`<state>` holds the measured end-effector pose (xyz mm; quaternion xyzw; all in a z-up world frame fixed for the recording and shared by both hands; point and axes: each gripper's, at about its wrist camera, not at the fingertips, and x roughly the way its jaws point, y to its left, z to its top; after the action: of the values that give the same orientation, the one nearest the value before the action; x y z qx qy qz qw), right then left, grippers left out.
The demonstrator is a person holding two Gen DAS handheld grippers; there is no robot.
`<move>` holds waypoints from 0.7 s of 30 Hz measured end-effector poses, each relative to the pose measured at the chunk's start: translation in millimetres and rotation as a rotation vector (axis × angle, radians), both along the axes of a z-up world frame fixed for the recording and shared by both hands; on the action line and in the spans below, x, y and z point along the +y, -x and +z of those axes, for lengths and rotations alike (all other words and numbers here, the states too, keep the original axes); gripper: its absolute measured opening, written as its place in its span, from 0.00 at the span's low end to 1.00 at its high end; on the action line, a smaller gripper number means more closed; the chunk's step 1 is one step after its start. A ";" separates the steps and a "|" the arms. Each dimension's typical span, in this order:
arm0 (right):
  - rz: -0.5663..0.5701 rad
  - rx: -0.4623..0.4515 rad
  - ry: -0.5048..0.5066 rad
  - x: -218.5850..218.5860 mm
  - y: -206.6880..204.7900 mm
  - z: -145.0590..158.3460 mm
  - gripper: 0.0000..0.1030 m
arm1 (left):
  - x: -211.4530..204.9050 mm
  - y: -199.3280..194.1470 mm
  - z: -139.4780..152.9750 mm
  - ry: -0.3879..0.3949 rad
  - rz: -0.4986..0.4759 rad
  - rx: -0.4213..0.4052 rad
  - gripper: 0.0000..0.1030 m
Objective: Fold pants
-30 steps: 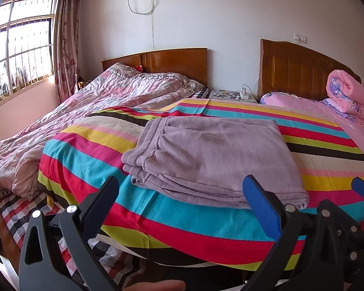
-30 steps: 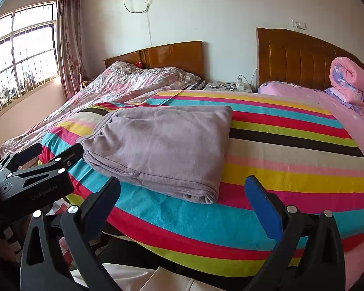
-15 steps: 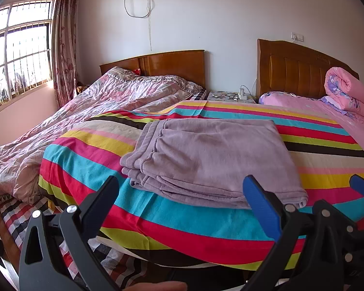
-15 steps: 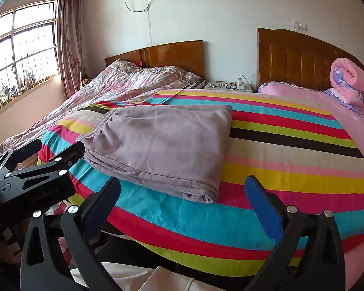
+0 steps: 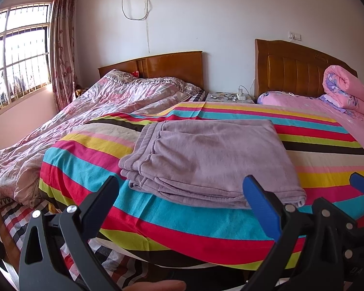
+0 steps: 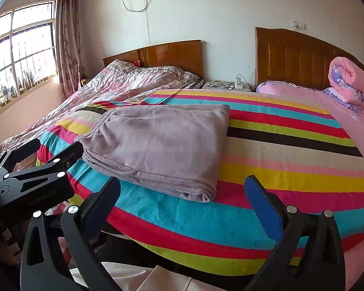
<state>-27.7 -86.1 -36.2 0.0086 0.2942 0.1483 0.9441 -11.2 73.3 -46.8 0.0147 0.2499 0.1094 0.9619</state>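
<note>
The mauve fleece pants lie folded in a flat stack of layers on the striped blanket, near the bed's front edge; they also show in the right wrist view. My left gripper is open and empty, held off the bed in front of the stack. My right gripper is open and empty, in front of the stack's right corner. The left gripper also shows at the left of the right wrist view, and a blue fingertip of the right gripper shows at the right of the left wrist view.
A second bed with a crumpled floral quilt lies to the left. A nightstand with chargers stands between the headboards. A rolled pink quilt and pink sheet lie at back right. A window is on the left wall.
Both grippers have drawn back a little from the bed and tilted up slightly. The folded pants have not moved.
</note>
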 end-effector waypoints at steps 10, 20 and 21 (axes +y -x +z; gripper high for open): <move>-0.006 0.000 0.002 -1.1 -0.2 2.6 0.96 | -1.0 -0.4 0.8 -0.005 0.001 -0.002 0.99; -0.005 0.000 0.004 -1.8 1.2 3.5 0.96 | -3.4 1.9 1.9 -0.012 -0.007 -0.011 0.99; -0.005 0.000 0.003 -2.2 1.4 3.8 0.96 | -3.5 2.2 2.3 -0.012 -0.008 -0.012 0.99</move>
<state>-29.1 -88.3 -32.4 0.0078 0.2944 0.1455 0.9445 -13.4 69.8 -44.4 0.0211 0.2435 0.1072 0.9637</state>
